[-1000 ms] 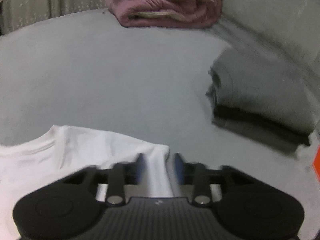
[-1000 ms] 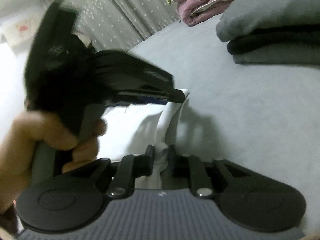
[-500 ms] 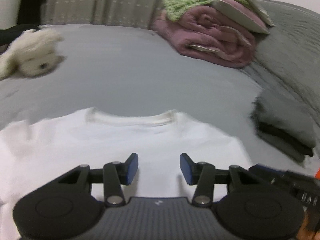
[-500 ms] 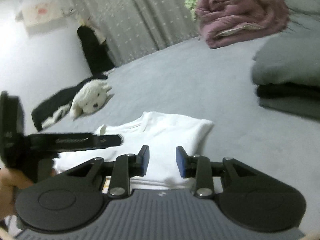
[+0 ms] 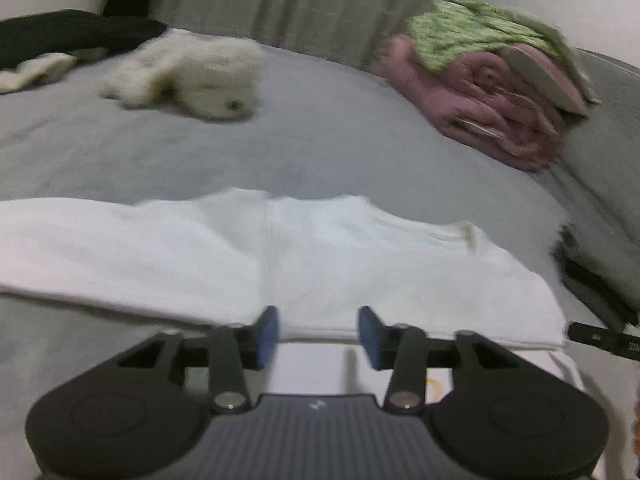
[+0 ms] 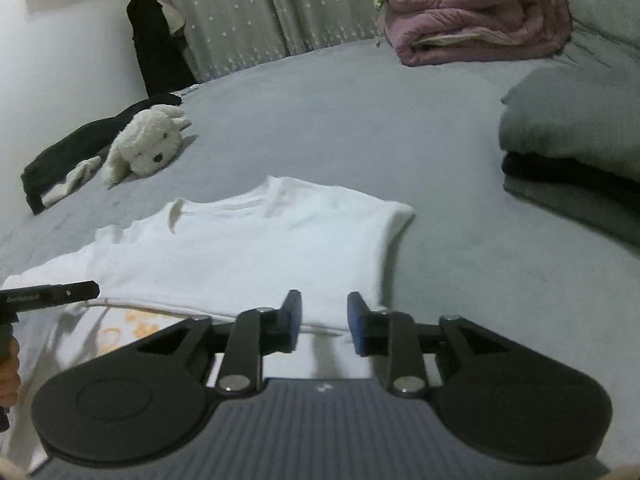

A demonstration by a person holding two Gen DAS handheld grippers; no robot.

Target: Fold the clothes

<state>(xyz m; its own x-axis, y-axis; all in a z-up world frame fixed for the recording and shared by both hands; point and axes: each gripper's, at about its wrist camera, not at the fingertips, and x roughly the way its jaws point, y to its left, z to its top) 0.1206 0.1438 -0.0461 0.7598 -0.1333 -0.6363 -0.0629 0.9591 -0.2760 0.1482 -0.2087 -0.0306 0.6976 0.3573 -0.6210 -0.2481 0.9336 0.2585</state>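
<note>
A white T-shirt (image 5: 320, 264) (image 6: 248, 256) lies on the grey bed, its upper part folded down so a doubled edge runs across near both grippers. An orange print shows on the layer under the fold (image 6: 120, 328). My left gripper (image 5: 318, 336) is open just above the folded edge, nothing between its blue pads. My right gripper (image 6: 324, 320) is open too, over the fold's right end. The tip of the left gripper (image 6: 52, 296) pokes into the right wrist view at the left; the tip of the right one (image 5: 600, 338) shows at the right edge of the left wrist view.
A stack of folded grey and black clothes (image 6: 572, 152) lies to the right. A rolled pink blanket (image 6: 476, 12) with a green cloth sits at the back. A white plush dog (image 6: 144, 144) and dark clothes (image 6: 72, 148) lie at the left. Grey curtains hang behind.
Both grippers let go of the shirt and opened, then drew back from the folded edge. The shirt now lies flat with the fold laid down. The left view has swung leftward.
</note>
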